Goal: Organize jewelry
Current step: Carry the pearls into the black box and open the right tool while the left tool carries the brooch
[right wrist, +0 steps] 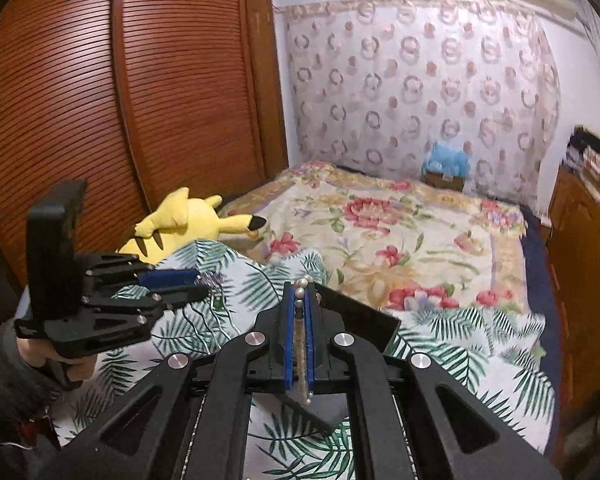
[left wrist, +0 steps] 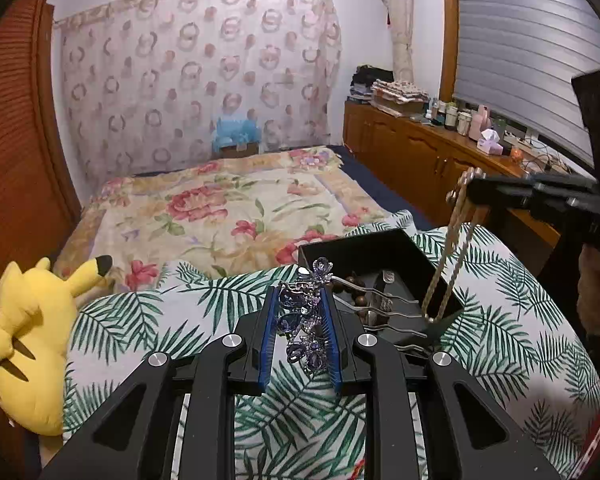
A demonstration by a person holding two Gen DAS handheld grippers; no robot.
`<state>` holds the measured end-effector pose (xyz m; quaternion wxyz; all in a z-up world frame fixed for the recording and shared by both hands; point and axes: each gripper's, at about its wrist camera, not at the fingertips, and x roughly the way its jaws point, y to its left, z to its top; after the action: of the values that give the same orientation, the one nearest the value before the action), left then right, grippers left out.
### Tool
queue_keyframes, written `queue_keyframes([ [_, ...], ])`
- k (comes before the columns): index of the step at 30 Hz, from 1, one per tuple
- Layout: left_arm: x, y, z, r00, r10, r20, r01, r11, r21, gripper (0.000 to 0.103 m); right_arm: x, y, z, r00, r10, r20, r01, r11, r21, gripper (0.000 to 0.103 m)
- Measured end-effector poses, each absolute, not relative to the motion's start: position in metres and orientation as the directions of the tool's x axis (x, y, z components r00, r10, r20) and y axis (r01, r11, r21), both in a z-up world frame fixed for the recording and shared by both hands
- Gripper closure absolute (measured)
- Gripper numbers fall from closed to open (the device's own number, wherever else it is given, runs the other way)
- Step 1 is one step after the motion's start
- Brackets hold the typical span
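The left claw (left wrist: 302, 336) is clamped on a purple jewelled hair comb (left wrist: 304, 316), its stones squeezed between the blue pads (left wrist: 269, 332) and its metal prongs sticking out to the right, over a black box (left wrist: 380, 252). The right claw (right wrist: 299, 320) is closed tight on a pearl necklace (right wrist: 300, 300); beads bunch at the tips, and in the left wrist view its loop hangs down into the box. The box sits on a palm-leaf cushion (left wrist: 140, 320), with brown beads (left wrist: 358, 280) lying inside. Farther off, a yellow plush toy (left wrist: 32, 340) lies beside the cushion on the floral bed (left wrist: 204, 216).
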<state>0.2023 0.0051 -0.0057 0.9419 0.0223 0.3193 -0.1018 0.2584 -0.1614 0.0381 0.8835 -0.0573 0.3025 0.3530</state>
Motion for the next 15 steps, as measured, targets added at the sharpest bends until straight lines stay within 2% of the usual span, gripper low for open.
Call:
queue_keyframes([
  [13,0.239,-0.001,-0.004,0.754,-0.177,-0.633,0.219,0.976,-0.012,0.083,0.285,-0.164,0.011,0.528,0.580,-0.621,-0.647,0.748,0.148,0.095],
  [15,0.245,-0.004,-0.007,0.749,-0.175,-0.639,0.223,0.975,-0.006,0.083,0.284,-0.164,0.008,0.544,0.562,-0.623,-0.639,0.759,0.126,0.080],
])
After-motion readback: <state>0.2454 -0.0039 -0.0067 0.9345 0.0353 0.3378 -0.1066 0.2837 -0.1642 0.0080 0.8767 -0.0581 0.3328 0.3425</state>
